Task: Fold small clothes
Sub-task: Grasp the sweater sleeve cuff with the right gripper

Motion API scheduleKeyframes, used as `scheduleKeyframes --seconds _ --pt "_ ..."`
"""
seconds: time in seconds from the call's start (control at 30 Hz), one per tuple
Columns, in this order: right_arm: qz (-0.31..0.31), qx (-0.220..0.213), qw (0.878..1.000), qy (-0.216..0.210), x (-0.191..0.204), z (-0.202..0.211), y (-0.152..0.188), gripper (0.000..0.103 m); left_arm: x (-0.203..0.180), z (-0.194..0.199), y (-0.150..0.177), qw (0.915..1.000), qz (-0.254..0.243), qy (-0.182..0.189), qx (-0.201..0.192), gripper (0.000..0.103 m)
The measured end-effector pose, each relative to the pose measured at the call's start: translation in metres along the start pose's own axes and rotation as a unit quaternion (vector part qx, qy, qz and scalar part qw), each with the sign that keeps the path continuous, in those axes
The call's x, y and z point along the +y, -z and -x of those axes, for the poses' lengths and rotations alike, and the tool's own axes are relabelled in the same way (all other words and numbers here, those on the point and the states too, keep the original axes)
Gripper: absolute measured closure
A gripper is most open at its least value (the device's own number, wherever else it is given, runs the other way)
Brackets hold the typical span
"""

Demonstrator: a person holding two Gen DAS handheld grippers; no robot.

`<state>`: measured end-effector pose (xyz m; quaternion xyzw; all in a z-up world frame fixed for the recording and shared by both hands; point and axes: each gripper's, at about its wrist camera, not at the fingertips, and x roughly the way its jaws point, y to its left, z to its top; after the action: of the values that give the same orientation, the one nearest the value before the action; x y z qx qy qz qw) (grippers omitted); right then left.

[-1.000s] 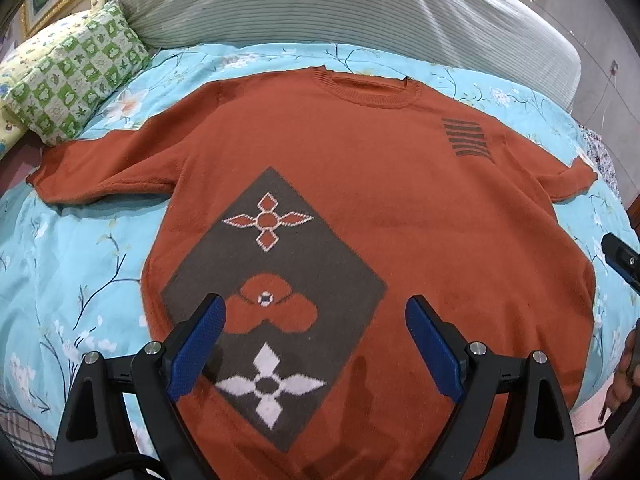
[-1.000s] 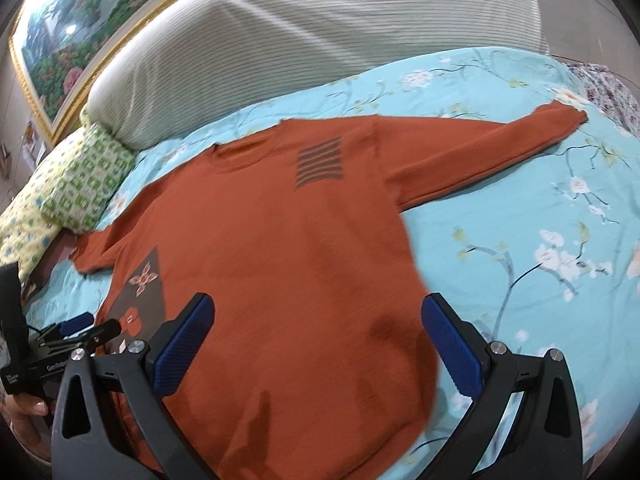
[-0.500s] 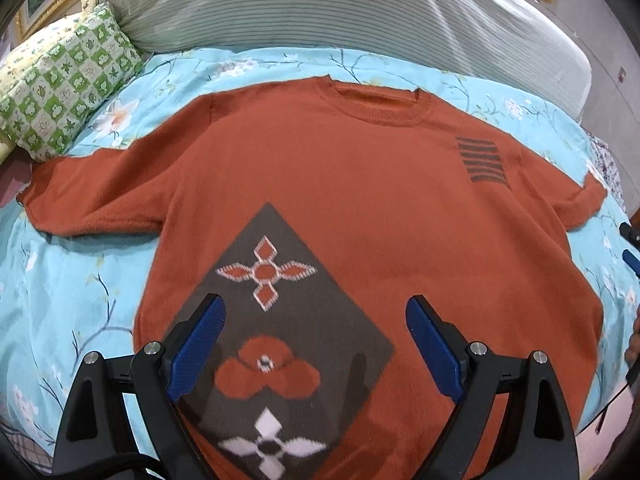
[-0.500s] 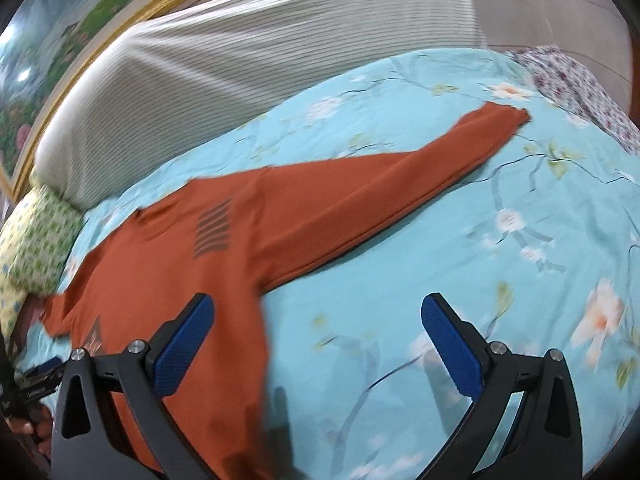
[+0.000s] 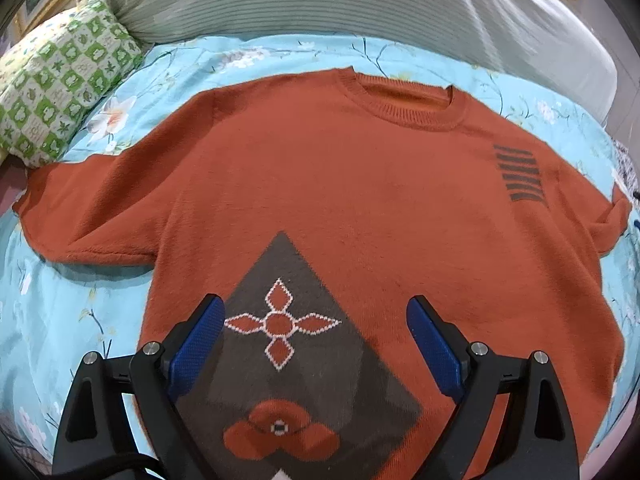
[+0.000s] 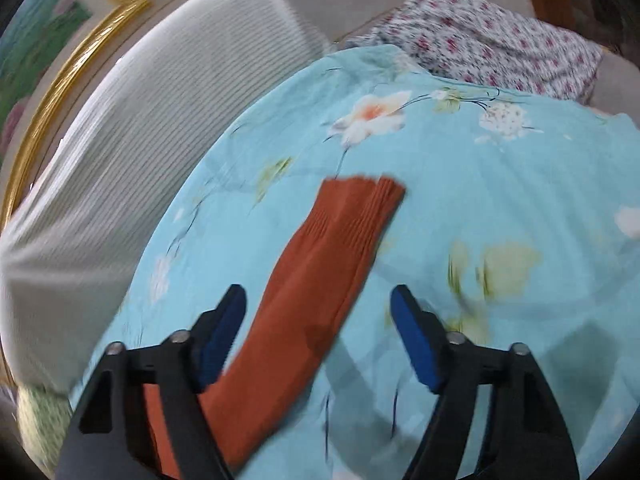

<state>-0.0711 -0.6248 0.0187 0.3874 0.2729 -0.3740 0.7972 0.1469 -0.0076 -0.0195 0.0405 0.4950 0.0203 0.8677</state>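
A sweater (image 5: 340,192) lies flat on the bed (image 5: 72,320), neck toward the bolster (image 5: 320,4) at the head. A pillow (image 5: 60,92) sits beside its left sleeve. In the right wrist view, the other sleeve (image 6: 320,280) stretches outward across the sheet toward a bundle of cloth (image 6: 500,48) at the bed's far edge.

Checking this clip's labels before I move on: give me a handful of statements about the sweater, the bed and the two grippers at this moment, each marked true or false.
1. The orange sweater lies face up and spread flat on the floral bedsheet. True.
2. The right gripper is clamped on the sleeve cuff. False: its fingers stand apart, closing in, either side of the sleeve without pressing it.
3. The left gripper is open above the grey diamond pattern. True.
4. The sweater's sleeves are already folded across its chest. False: both stretch outward on the sheet.
5. A green checked pillow sits near the sweater's sleeve in the left wrist view. True.
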Motion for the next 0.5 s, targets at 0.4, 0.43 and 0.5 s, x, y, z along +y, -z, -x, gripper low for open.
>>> scheduleKeyframes --seconds 0.4,0.43,0.5 --pt "0.001 -0.013 0.996 -0.087 0.012 -0.002 -0.009 0.096 0.003 -0.012 -0.005 0.9997 0.015 0.02 0.007 0.01" --pt "0.013 -0.013 0.994 -0.103 0.024 0.006 -0.004 0.096 0.004 -0.013 -0.006 0.9994 0.021 0.026 0.006 0.01" --pt "0.052 -0.002 0.987 -0.155 0.069 0.032 0.02 0.096 0.01 -0.01 -0.006 0.999 0.03 0.032 0.002 0.01"
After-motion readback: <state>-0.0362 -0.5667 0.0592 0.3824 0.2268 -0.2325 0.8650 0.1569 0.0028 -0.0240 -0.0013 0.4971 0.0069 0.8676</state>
